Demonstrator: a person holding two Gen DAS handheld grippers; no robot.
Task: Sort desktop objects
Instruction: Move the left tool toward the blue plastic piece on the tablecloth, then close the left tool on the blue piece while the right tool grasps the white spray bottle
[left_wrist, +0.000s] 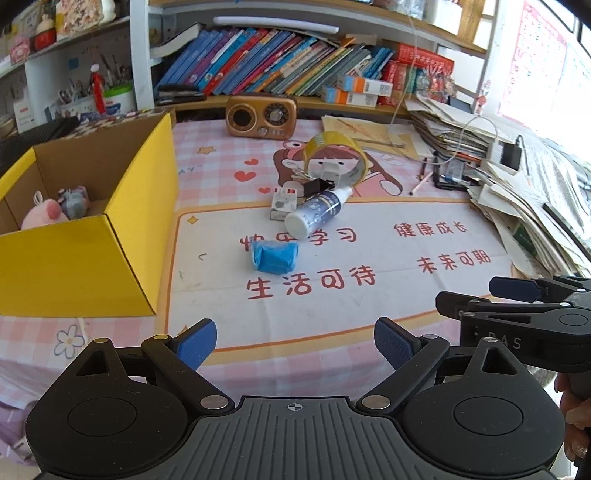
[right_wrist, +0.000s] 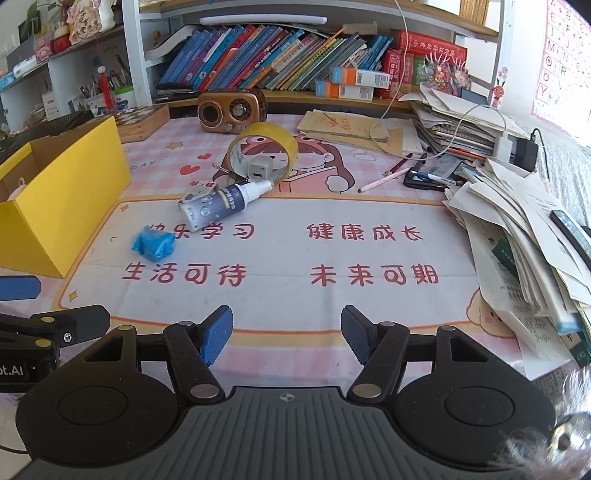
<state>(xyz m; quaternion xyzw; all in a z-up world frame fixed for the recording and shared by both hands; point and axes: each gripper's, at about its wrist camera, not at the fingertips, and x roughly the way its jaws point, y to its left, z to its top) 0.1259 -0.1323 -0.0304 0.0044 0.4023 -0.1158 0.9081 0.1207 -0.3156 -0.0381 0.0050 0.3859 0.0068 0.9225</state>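
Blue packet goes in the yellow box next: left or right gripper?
Left, probably. The blue packet lies almost straight ahead of the left gripper, whose jaws stand open and empty, and the yellow box sits on that side. From the right gripper, also empty, packet and box are off to the left.

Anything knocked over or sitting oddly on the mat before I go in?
Yes: the spray bottle lies on its side, resting across a small carton. Behind it the tape roll stands on edge with a white charger inside its ring. Nothing looks spilled.
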